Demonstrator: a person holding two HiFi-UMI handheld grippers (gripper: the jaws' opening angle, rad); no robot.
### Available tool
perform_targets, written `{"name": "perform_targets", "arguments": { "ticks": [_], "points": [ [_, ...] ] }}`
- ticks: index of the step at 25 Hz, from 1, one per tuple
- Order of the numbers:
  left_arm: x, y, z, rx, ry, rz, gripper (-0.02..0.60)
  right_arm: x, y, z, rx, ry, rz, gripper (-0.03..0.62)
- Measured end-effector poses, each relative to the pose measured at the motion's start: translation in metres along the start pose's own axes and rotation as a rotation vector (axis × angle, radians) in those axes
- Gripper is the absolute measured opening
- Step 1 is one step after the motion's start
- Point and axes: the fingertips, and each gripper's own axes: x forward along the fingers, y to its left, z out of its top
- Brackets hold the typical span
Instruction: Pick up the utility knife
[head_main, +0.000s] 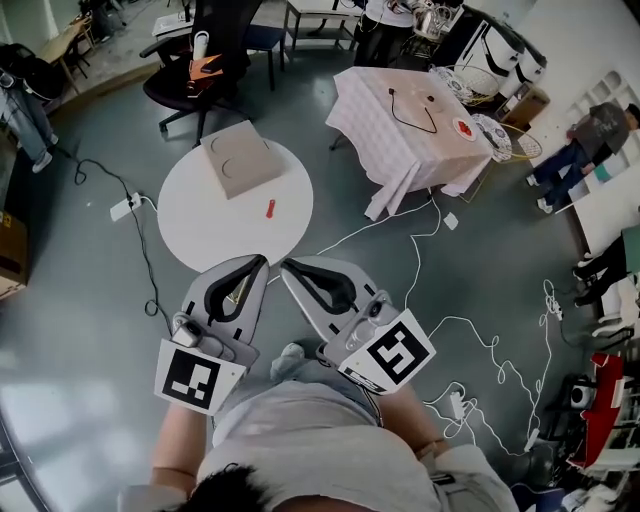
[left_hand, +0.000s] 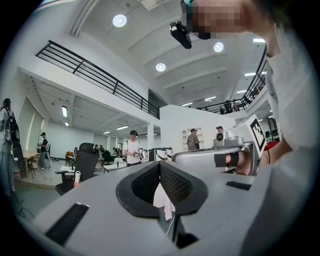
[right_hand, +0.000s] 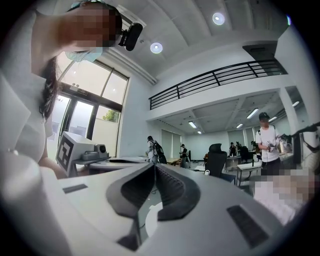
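While the person is holding the left gripper and right gripper close to their body, both jaws pressed together on nothing, the red utility knife is lying on the round white table near a cardboard box.

I stood in a big lab hall: cables lay on the floor, with desks, chairs and a balcony rail around.

Worktop bare all round the knife — only a box stands at the far edge.
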Motion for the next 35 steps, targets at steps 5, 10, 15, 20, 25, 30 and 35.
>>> {"name": "perform_targets", "arguments": {
  "ticks": [5,10,15,20,25,30,35],
  "points": [
    [0.025,-0.008,-0.003,0.029,-0.001,0.025,0.011,-0.007,-0.024,-0.009,0.005,-0.004,0.006,0.012],
    [0.034,-0.003,-0.012,0.026,0.039,0.023,0.011,-0.003,-0.037,-0.015,0.039,-0.012,-0.003,0.012],
    [0.042,0.022,-0.022,-0.005,0.053,0.012,0.011,0.015,-0.048,-0.023,0.054,0.005,-0.044,0.012],
    [0.062,0.051,-0.030,-0.024,0.063,-0.073,0.011,0.042,-0.067,-0.026,0.064,0.025,-0.120,0.012],
    [0.093,0.079,-0.032,-0.038,0.069,-0.172,0.011,0.067,-0.094,-0.028,0.071,0.044,-0.203,0.012],
    [0.120,0.109,-0.047,-0.038,0.110,-0.237,0.011,0.089,-0.119,-0.030,0.081,0.051,-0.281,0.012],
    [0.145,0.133,-0.076,-0.057,0.169,-0.266,0.011,0.103,-0.139,-0.036,0.092,0.077,-0.354,0.012]
  ]
}}
